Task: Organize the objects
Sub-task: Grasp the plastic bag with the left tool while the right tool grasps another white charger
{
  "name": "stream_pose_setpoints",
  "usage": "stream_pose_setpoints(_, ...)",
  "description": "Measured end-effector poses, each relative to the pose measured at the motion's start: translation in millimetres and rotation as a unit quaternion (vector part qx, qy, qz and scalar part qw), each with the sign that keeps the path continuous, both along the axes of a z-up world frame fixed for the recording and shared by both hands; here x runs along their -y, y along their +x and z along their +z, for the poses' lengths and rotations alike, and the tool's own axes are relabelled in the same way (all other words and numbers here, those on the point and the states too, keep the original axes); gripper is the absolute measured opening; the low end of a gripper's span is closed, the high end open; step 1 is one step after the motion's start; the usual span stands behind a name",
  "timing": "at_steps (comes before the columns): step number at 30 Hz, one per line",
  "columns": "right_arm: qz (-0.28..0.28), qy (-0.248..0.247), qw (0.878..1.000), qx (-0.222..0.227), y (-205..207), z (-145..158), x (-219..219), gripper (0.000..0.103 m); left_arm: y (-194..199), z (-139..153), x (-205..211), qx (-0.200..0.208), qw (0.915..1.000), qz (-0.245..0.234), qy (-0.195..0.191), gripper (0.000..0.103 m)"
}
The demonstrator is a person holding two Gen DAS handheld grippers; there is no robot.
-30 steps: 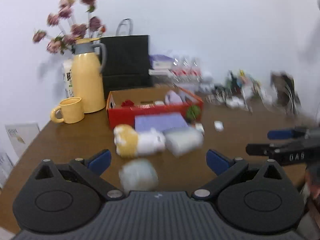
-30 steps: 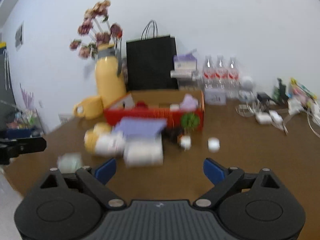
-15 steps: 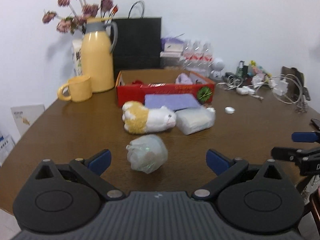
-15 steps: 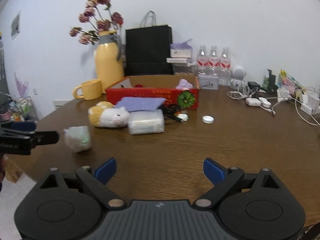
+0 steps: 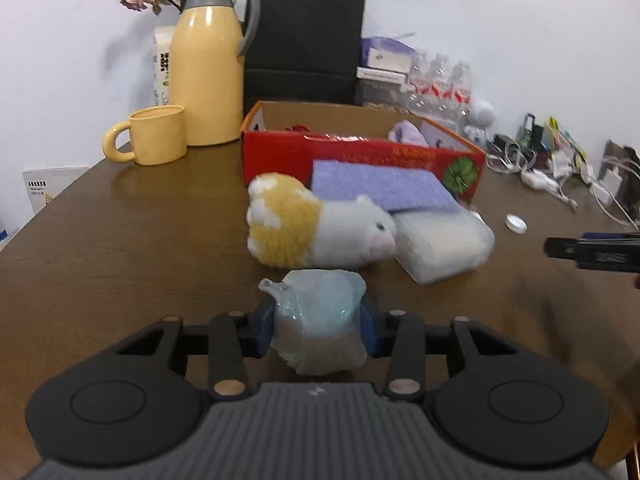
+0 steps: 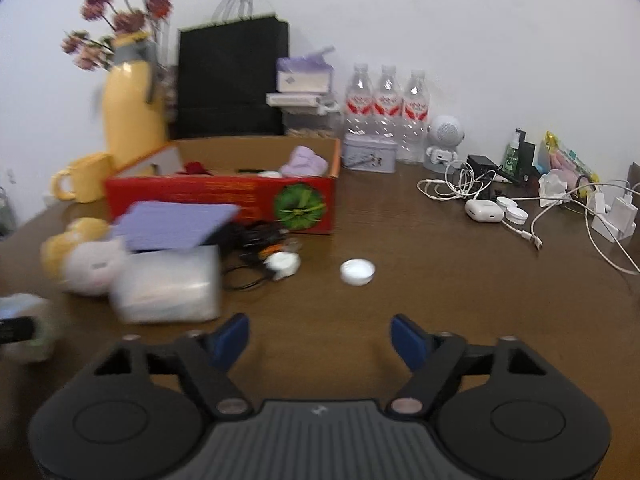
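Note:
A pale bundle in clear wrap (image 5: 320, 308) lies on the brown table (image 5: 140, 240), between the blue pads of my left gripper (image 5: 316, 330). The jaws are closing and both pads touch its sides. Behind it lie a yellow-and-white plush toy (image 5: 316, 232), a clear packet (image 5: 440, 244) and a purple cloth (image 5: 380, 186), which leans on the open red box (image 5: 360, 160). My right gripper (image 6: 320, 338) hovers over bare table short of a white cap (image 6: 357, 272). Its jaws are closing with nothing between them. The right view also shows the box (image 6: 220, 200), packet (image 6: 168, 284) and plush (image 6: 84, 256), blurred.
A yellow jug (image 5: 210, 72), yellow mug (image 5: 156, 136) and black bag (image 5: 304, 44) stand at the back left. Water bottles (image 6: 386, 108), a tin (image 6: 370, 154), a small speaker (image 6: 444, 140) and tangled chargers (image 6: 560, 208) fill the back right. Black cables (image 6: 248, 240) lie by the box.
My left gripper has come forward and down over the wrapped bundle, and its jaws have closed onto it. My right gripper has swung nearer the table, its jaws narrower.

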State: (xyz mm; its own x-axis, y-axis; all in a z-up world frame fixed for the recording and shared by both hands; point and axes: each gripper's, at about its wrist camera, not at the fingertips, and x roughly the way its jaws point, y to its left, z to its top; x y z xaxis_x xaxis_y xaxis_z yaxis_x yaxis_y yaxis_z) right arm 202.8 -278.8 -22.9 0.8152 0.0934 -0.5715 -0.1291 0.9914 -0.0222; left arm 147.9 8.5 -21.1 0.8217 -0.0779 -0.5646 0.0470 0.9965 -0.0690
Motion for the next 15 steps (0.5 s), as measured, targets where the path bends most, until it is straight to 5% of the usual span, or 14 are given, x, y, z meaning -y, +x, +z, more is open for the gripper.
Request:
stream_pose_setpoints(3,-0.011,0.014,1.000,-0.016,45,-15,10,0.047,14,-1,-6,0.001,0.9999,0.011,0.000,0.045)
stream_pose_setpoints(8,-0.033,0.024,0.999,-0.034,99,-33,17,0.043,30,-3,-4,0.008,0.9996,0.019,0.017,0.058)
stream_pose_setpoints(11,-0.033,0.010,0.999,-0.031,112,-37,14,0.027,38,-4,-4,-0.002,0.9995,0.028,0.013,0.045)
stream_pose_setpoints(15,-0.022,0.014,0.999,-0.029,101,-36,11,0.027,35,0,-4,-0.001,0.9994,0.031,0.011,0.040)
